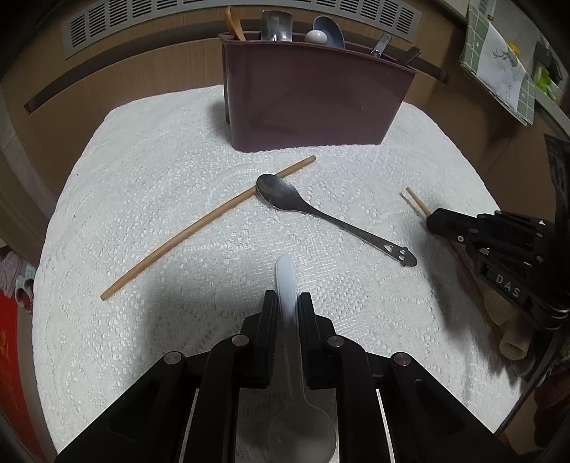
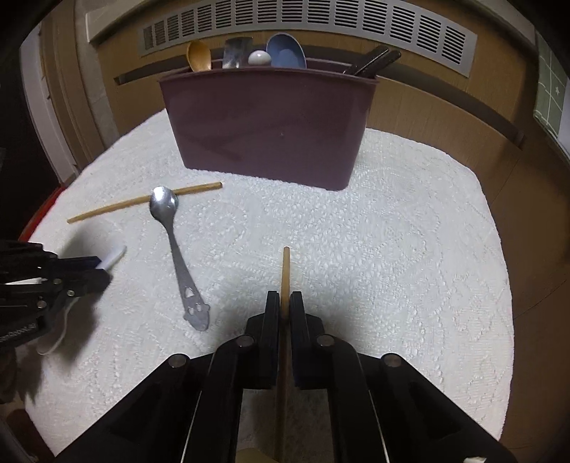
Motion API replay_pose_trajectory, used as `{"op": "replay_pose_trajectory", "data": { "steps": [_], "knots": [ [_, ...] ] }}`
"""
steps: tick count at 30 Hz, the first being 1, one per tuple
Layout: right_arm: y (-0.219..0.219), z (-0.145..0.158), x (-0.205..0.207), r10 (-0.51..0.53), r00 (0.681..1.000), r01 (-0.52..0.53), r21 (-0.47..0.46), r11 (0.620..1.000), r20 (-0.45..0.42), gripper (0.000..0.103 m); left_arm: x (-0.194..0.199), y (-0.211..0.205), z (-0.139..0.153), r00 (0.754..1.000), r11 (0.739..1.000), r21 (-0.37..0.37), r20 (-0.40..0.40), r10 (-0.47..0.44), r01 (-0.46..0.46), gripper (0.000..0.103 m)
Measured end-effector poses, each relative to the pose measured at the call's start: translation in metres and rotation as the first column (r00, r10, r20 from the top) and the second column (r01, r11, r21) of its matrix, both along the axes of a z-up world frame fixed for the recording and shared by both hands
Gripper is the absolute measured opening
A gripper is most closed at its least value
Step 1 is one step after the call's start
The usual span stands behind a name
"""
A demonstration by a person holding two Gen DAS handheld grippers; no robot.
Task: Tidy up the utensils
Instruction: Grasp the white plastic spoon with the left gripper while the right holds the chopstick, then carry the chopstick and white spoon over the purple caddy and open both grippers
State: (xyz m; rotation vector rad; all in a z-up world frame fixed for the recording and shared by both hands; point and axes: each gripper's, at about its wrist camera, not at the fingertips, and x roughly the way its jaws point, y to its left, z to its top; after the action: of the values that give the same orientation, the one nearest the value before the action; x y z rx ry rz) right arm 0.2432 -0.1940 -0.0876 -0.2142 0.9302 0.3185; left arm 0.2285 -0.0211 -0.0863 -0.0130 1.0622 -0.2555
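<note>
My left gripper [image 1: 288, 302] is shut on a spoon with a white handle [image 1: 286, 277]. The handle points forward and the metal bowl lies back near the camera. In the right wrist view this left gripper [image 2: 99, 265] sits low at the left edge. My right gripper [image 2: 285, 299] is shut on a thin wooden chopstick [image 2: 285, 267], and in the left wrist view the right gripper [image 1: 436, 219] is at the right. Between the two grippers a metal spoon [image 1: 320, 213] [image 2: 174, 242] lies on the cloth, its bowl resting on a second chopstick [image 1: 199, 231] [image 2: 117, 206]. A maroon utensil holder [image 1: 313, 99] [image 2: 267, 124] stands behind them.
Several utensils stand in the holder: a wooden spoon [image 2: 198, 55], a blue spoon [image 2: 286, 51] and dark handles [image 2: 374, 62]. A white woven cloth [image 2: 392, 249] covers the table. Behind is a wooden cabinet front with a vent grille [image 2: 320, 21]. A green checked towel [image 1: 498, 60] hangs at the right.
</note>
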Motion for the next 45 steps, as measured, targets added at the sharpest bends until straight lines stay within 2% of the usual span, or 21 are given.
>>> {"op": "replay_pose_trajectory", "data": {
  "steps": [2, 6, 11, 13, 16, 19, 21, 23, 26, 29, 31, 32, 37, 40, 42, 45],
  "knots": [
    [-0.003, 0.004, -0.004, -0.016, 1.000, 0.016, 0.023, 1.000, 0.016, 0.005, 0.004, -0.001, 0.001, 1.000, 1.000, -0.012, -0.016, -0.007, 0.006, 0.013],
    [-0.018, 0.018, -0.011, -0.041, 0.998, 0.036, 0.108, 0.993, 0.040, 0.005, 0.008, 0.007, 0.004, 1.000, 0.996, -0.082, -0.010, 0.024, -0.025, 0.011],
    [-0.037, 0.047, -0.031, -0.073, 0.992, 0.051, 0.200, 0.978, 0.102, 0.005, -0.012, 0.018, 0.039, 0.990, 0.979, -0.196, 0.118, 0.074, -0.050, 0.011],
    [-0.042, 0.058, -0.037, -0.083, 0.989, 0.053, 0.224, 0.973, 0.125, 0.005, -0.019, 0.017, 0.055, 0.981, 0.975, -0.218, 0.173, 0.085, -0.046, 0.011],
    [-0.045, 0.073, -0.042, -0.095, 0.981, 0.049, 0.255, 0.966, 0.170, 0.005, -0.023, 0.015, 0.078, 0.962, 0.975, -0.222, 0.257, 0.090, -0.032, 0.011],
    [-0.046, 0.092, -0.044, -0.114, 0.967, 0.043, 0.295, 0.955, 0.228, 0.005, -0.021, 0.017, 0.112, 0.931, 0.968, -0.251, 0.350, 0.108, -0.019, 0.011],
    [-0.044, 0.110, -0.040, -0.128, 0.951, 0.037, 0.310, 0.950, 0.281, 0.005, -0.018, 0.018, 0.147, 0.898, 0.960, -0.281, 0.424, 0.117, 0.008, 0.011],
    [-0.044, 0.143, -0.035, -0.139, 0.924, 0.021, 0.316, 0.949, 0.356, 0.005, -0.011, 0.017, 0.191, 0.846, 0.958, -0.284, 0.519, 0.118, 0.040, 0.011],
    [-0.038, 0.206, -0.024, -0.147, 0.851, -0.024, 0.317, 0.948, 0.504, 0.005, 0.006, 0.017, 0.239, 0.757, 0.952, -0.296, 0.638, 0.141, 0.072, 0.011],
    [-0.031, 0.253, -0.007, -0.166, 0.767, -0.049, 0.316, 0.947, 0.619, 0.005, 0.026, 0.018, 0.258, 0.668, 0.955, -0.290, 0.722, 0.179, 0.058, 0.011],
    [-0.027, 0.267, 0.007, -0.169, 0.750, -0.061, 0.321, 0.945, 0.639, 0.005, 0.041, 0.021, 0.257, 0.629, 0.953, -0.302, 0.747, 0.216, 0.032, 0.011],
    [-0.024, 0.270, 0.015, -0.172, 0.742, -0.062, 0.322, 0.945, 0.648, 0.005, 0.051, 0.022, 0.253, 0.621, 0.951, -0.311, 0.746, 0.240, 0.005, 0.011],
    [-0.012, 0.258, 0.052, -0.179, 0.739, -0.060, 0.329, 0.943, 0.649, 0.005, 0.099, 0.029, 0.218, 0.644, 0.932, -0.357, 0.700, 0.308, -0.058, 0.011],
    [-0.005, 0.244, 0.071, -0.183, 0.759, -0.053, 0.339, 0.939, 0.625, 0.005, 0.121, 0.022, 0.194, 0.670, 0.934, -0.352, 0.679, 0.301, -0.063, 0.011],
    [0.000, 0.229, 0.082, -0.194, 0.752, -0.028, 0.325, 0.945, 0.630, 0.005, 0.130, 0.018, 0.176, 0.683, 0.939, -0.340, 0.673, 0.284, -0.056, 0.011],
    [0.003, 0.202, 0.101, -0.205, 0.750, 0.002, 0.309, 0.951, 0.629, 0.005, 0.141, 0.015, 0.151, 0.720, 0.940, -0.337, 0.642, 0.264, -0.044, 0.011]
  ]
}}
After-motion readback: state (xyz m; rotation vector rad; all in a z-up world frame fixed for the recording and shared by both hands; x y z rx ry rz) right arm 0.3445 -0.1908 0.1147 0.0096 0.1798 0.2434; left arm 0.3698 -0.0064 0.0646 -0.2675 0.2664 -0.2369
